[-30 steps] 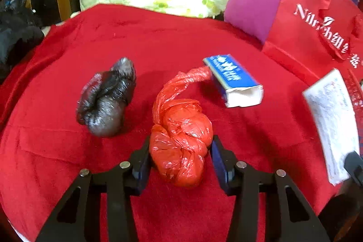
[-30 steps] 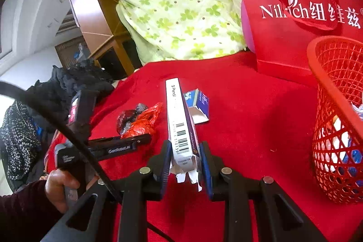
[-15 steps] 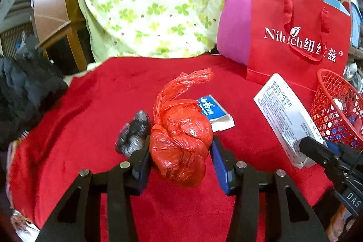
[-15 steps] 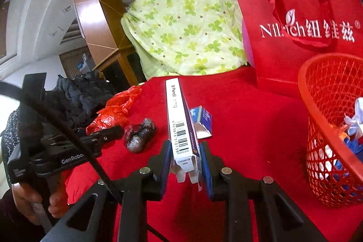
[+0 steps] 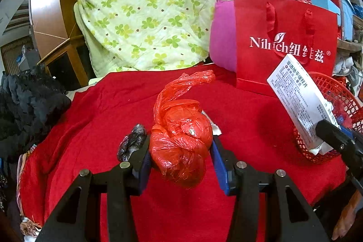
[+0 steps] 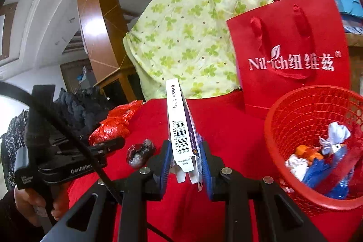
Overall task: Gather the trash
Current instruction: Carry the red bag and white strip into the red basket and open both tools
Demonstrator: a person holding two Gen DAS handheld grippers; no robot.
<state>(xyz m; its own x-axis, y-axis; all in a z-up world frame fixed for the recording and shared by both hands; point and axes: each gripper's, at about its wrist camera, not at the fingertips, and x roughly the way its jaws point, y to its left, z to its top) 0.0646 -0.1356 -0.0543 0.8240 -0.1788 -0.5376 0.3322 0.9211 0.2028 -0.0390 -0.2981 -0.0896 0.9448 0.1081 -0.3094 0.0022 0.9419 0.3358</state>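
While the left gripper (image 5: 180,152) clamps a knotted red plastic bag (image 5: 181,140) above the red cloth (image 5: 245,119), the right gripper (image 6: 185,165) pinches an upright white medicine box (image 6: 179,126) just left of the red mesh basket (image 6: 301,106). A dark crumpled bag (image 6: 140,152) lies on the cloth between them.

left wrist: close, forward over jaws | right wrist: same | shared: red basket (image 5: 335,92) (image 6: 301,110), red bag (image 5: 285,37) (image 6: 288,42)
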